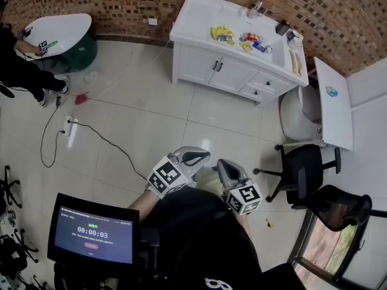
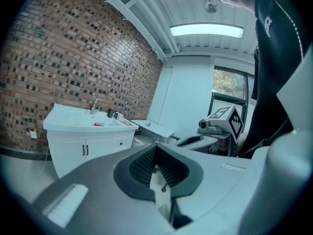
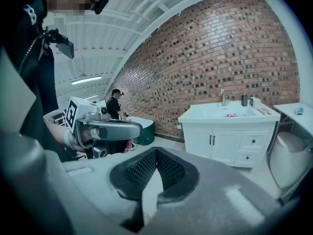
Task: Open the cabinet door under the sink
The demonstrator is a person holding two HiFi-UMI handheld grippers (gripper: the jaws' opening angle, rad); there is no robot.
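- Standing well apart from the sink cabinet [image 1: 199, 62], the person holds both grippers low and close to the body, above the tiled floor [image 1: 157, 125].
- The left gripper [image 2: 156, 149] has its jaws pressed together at the tips, with nothing between them.
- The right gripper [image 3: 155, 152] is the same: jaws closed on each other and empty.
- Neither gripper touches the cabinet; both point roughly toward it across open floor.
- The two cabinet doors [image 3: 211, 142] under the sink are shut, flush with the front, and their dark handles [image 1: 216, 66] sit side by side at the middle seam.
- Small drawers [image 1: 259, 92] fill the end of the cabinet next to the doors.
- The white surface [image 1: 196, 17] above carries a yellow packet [image 1: 222, 35] and a few other small items near the tap [image 1: 257, 8].
- A toilet [image 1: 296, 116] stands just beside the drawer end.
- A brick wall [image 1: 121, 5] runs behind the cabinet.
- A screen [image 1: 92, 228] near the person reads 00:00:03.
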